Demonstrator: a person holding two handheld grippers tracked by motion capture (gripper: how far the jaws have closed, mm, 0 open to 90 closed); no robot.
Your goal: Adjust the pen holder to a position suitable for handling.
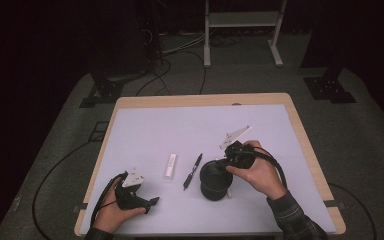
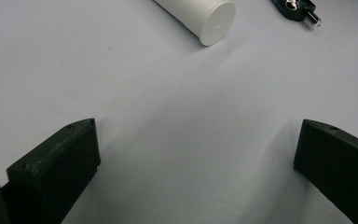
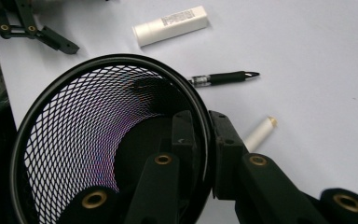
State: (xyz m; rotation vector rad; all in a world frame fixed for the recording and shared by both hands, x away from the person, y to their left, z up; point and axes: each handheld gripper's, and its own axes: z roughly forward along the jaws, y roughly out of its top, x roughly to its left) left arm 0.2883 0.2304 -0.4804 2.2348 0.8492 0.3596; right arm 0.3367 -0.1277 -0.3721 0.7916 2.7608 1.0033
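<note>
On the lavender-topped wooden table, near its front edge, the black wire-mesh cup has its rim wall pinched by the right gripper. The black pen lies just beside; swinging the cup could knock it. Left gripper rests spread, empty.
</note>
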